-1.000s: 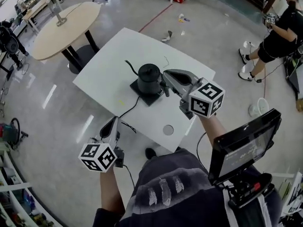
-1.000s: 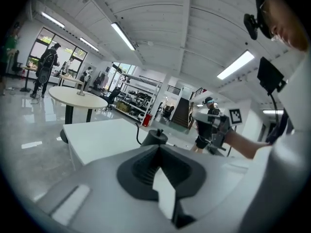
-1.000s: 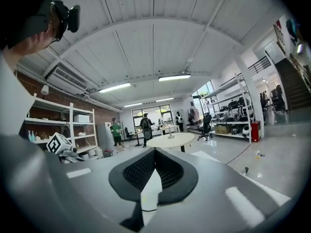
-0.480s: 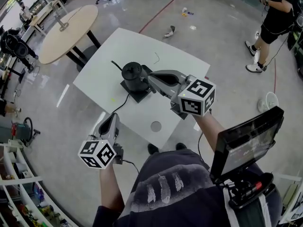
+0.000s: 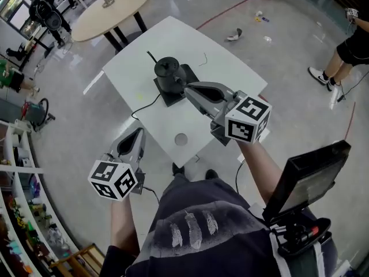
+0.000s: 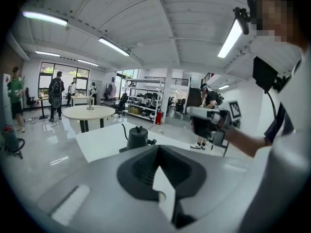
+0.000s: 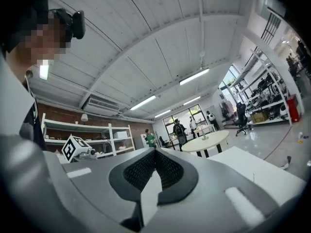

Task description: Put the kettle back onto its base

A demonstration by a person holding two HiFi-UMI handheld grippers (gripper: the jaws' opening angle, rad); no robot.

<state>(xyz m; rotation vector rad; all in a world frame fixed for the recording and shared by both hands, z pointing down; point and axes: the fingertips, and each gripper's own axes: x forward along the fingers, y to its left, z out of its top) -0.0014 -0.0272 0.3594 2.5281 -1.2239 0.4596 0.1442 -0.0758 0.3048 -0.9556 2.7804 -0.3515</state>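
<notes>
kettle (image 5: pixel 168 74) sits on base (image 5: pixel 176 96) | your right gripper (image 5: pixel 187 87) closed, empty, just beside kettle; left gripper (image 5: pixel 137 135) closed, empty, well apart from kettle | task looks done; nothing left

A white tabletop (image 5: pixel 230 74) stands on a glossy grey floor (image 5: pixel 75 114), with a grey disc (image 5: pixel 181 139) near its front edge. Beyond it is a round wooden table (image 5: pixel 112 4) (a red floor line (image 5: pixel 222 15) runs nearby). Shelves (image 5: pixel 17 212) line the left, and a person (image 5: pixel 353 45) stands far right.
</notes>
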